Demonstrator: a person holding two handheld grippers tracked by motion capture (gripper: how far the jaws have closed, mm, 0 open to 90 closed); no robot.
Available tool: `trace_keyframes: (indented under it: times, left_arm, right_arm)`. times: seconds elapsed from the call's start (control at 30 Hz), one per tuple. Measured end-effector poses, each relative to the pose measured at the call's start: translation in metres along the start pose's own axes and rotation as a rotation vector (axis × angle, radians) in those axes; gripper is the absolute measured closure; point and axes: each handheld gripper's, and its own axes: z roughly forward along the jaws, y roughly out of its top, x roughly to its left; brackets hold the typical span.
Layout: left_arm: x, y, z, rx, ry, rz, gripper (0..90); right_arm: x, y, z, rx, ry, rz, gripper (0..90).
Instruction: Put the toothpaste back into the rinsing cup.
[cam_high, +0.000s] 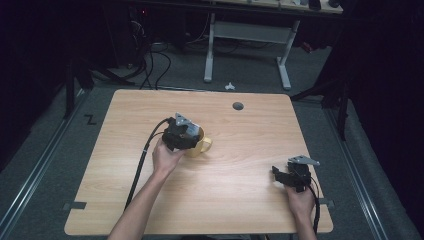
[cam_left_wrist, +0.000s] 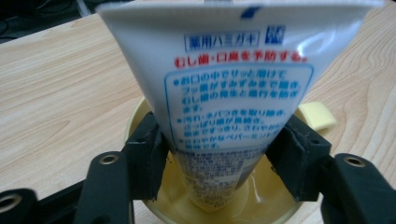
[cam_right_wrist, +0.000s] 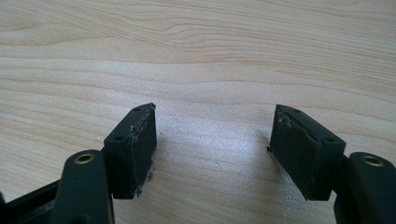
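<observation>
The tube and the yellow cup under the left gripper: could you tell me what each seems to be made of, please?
The tube looks like soft, glossy plastic: a white printed skin with a sheen, flattened wide at its top end. The yellow cup looks like smooth moulded plastic, possibly glazed ceramic; its inside wall shines, and its handle is the same plain yellow. The table appears to be matt wood-grain laminate.

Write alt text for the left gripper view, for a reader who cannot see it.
A white toothpaste tube with blue and red Japanese print stands cap-down in a yellow mug, between the black jaws of the left gripper. The jaws flank the tube's lower part, the right one a little clear of it. The mug sits on a light wooden table.
</observation>
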Motion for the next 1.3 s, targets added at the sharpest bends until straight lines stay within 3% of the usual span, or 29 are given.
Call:
trace_keyframes:
  times: [0.53, 1.3]
  left_arm:
    - [0.003, 0.004, -0.013, -0.057, -0.01, -0.03, 29.4]
    - [0.003, 0.008, -0.04, -0.105, -0.019, -0.028, 24.6]
  right_arm:
    - [0.0, 0.0, 0.0, 0.0, 0.0, -0.001, 31.8]
    - [0.0, 0.0, 0.0, -0.001, -0.001, -0.001, 31.8]
